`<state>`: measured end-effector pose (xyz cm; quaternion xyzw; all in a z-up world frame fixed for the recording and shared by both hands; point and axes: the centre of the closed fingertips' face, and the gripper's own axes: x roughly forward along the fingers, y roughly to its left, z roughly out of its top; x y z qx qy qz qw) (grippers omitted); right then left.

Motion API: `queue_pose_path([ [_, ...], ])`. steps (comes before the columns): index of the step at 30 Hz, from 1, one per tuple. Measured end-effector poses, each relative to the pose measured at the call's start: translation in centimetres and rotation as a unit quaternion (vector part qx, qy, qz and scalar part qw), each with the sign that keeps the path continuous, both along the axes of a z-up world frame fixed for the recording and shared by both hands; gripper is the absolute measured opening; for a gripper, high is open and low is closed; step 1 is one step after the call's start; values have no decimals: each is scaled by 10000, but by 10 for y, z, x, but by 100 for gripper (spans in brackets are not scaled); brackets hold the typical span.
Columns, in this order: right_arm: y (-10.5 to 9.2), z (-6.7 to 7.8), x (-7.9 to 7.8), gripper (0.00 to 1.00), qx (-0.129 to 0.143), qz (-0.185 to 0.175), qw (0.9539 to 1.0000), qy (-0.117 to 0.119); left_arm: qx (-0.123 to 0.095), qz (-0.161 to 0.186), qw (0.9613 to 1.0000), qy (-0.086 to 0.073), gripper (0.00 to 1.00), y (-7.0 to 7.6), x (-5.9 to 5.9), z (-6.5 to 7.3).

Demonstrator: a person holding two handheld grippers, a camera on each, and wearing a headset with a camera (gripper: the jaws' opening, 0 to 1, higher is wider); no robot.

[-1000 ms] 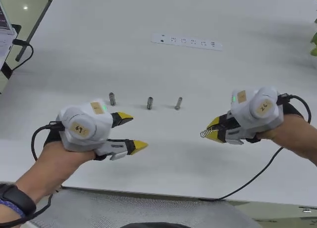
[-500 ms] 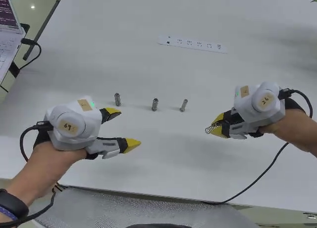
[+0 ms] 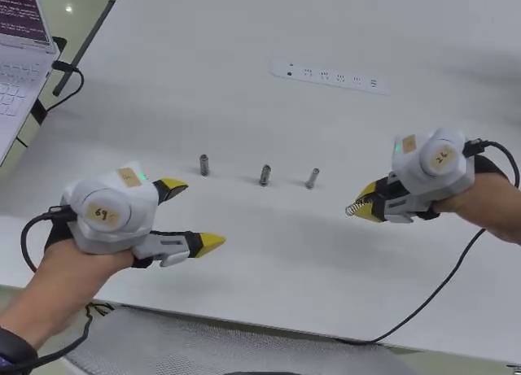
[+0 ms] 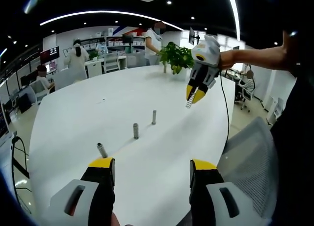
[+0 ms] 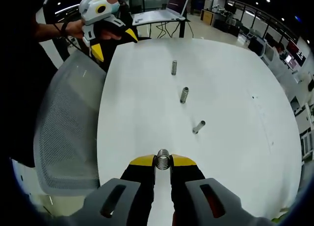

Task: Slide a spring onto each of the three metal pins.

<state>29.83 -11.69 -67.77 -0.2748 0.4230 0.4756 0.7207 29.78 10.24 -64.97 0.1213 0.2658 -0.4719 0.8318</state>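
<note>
Holding the spring [image 3: 352,208] by one end, your right tool [image 3: 368,202] is closed tight on it and raised a little over the counter [image 3: 244,90]. The free coils stick out past the yellow tips. Your left tool [image 3: 194,215] is wide open with nothing between its jaws, low over the near side of the counter. The three pins stand in a row across the middle of the counter, between your two hands and a bit farther from you. The right pin [image 3: 313,178] looks smooth and bare, and it seems to lean to the right. The middle pin [image 3: 265,175] shows coils around it. The left pin [image 3: 204,164] seems coiled too, but it is too small to be sure. I judge that the right pin is the one waiting for this spring. It lies to the left of the right tool and slightly beyond it; in the right gripper view it is ahead of the jaws, a little to the right. Your right tool is clearly the nearer one. The long axis of the spring now runs almost flat, along the jaws, while the pin points upward. So the coming move probably turns on tipping the open end of the spring down over the top of the pin.
</note>
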Motion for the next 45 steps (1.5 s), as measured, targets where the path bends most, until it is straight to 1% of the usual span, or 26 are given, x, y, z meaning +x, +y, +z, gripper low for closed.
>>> queue_pose_path([
  [11, -2, 3, 27, 9, -46, -41, 10000, -58, -11, 156, 9999, 2, 61, 12, 2, 2],
  [17, -1, 0, 40, 9, -88, -12, 9999, -66, -35, 241, 9997, -15, 63, 17, 5, 6],
  [20, -1, 0, 46, 9, -99, 1, 9999, -74, -12, 255, 9997, -26, 64, 19, 6, 7],
  [24, 1, -2, 56, 9, -100, -30, 9999, -86, -36, 356, 9994, -23, 65, 24, 8, 8],
  [31, 5, -6, 67, 9, -105, -24, 9999, -83, -77, 445, 9990, 39, 67, 29, 6, 8],
  [36, 6, -11, 73, 9, -155, -4, 9999, -68, -169, 538, 9984, 82, 68, 31, 4, 10],
  [41, 7, -18, 81, 9, -170, -46, 9998, -67, -176, 612, 9979, 100, 67, 36, 5, 10],
  [45, 6, -22, 85, 9, -192, -59, 9998, -47, -139, 636, 9978, 98, 67, 40, 5, 10],
])
